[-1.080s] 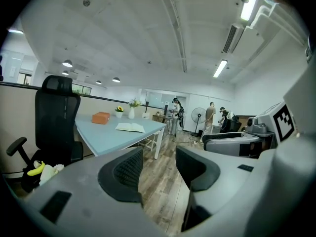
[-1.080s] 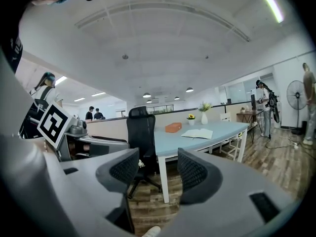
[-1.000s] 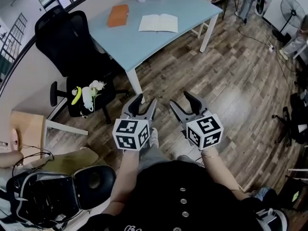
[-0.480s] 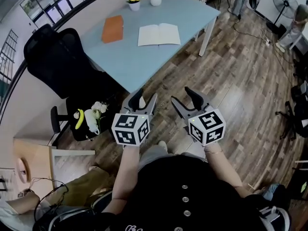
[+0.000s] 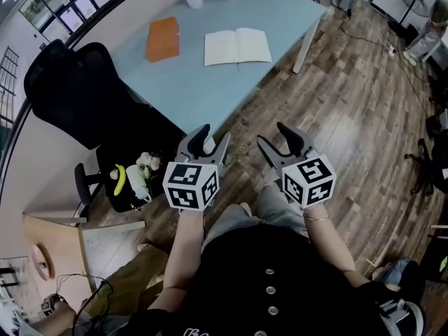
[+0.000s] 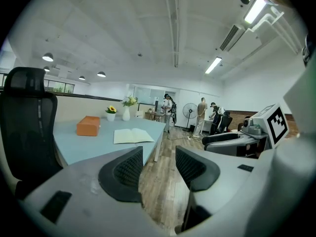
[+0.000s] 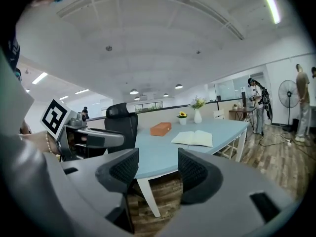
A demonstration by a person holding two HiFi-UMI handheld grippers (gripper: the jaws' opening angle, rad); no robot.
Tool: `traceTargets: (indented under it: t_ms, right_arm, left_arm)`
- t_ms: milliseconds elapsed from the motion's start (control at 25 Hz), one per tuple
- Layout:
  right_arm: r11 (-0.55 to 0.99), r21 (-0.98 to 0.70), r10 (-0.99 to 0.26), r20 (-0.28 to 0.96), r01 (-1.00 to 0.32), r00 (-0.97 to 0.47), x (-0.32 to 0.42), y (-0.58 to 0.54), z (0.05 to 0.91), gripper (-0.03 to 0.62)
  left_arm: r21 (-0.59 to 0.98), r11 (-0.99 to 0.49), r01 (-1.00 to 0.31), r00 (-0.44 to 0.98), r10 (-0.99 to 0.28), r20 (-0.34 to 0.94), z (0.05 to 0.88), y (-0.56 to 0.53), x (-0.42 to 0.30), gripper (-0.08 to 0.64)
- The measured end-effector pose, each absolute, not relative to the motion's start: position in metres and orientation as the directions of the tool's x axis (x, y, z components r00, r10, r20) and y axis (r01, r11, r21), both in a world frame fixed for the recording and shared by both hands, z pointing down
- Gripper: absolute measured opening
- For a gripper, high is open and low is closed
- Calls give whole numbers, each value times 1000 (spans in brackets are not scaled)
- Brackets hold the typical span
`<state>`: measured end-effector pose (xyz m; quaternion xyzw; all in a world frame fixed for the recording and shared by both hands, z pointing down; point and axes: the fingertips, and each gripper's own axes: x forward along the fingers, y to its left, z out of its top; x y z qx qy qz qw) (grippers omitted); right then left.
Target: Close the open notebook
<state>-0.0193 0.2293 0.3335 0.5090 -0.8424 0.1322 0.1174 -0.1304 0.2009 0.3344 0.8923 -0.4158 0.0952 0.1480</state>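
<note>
White notebook (image 5: 238, 47) lies open on smooth table (image 5: 203, 89); left hand-held gripper (image 5: 213, 136) and right hand-held gripper (image 5: 271, 136) gape

**Mostly matt**

Your notebook (image 5: 238, 46) shows matt cream paper on a smooth, matt pale-blue tabletop (image 5: 189, 89). The floor (image 5: 350, 117) is wood-look plank, faintly glossy. Your left gripper (image 5: 211, 140) is matt grey plastic with ribbed black pads (image 6: 129, 169).

Bright, even light falls from long white ceiling tube lamps (image 6: 256, 10) and round downlights (image 6: 48, 57). The pale blue rectangular tabletop (image 5: 210, 82) shows no glare, and soft shadow lies under its near edge. Every view bows at its rim, and the gripper views blacken at the corners. The open white notebook (image 5: 238, 46) is sharp.
</note>
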Motion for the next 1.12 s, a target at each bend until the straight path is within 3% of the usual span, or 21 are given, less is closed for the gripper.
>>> traceTargets:
  t_ms: [600, 1120]
  right_arm:
    - [472, -117, -785, 396, -874, -477, -13, 149, 361, 239]
    - [573, -108, -741, 356, -812, -570, 1, 41, 343, 239]
  left_arm:
    - [228, -592, -773, 634, -703, 322, 355, 132, -125, 187]
    - [239, -559, -794, 608, -723, 328, 348, 35, -96, 187]
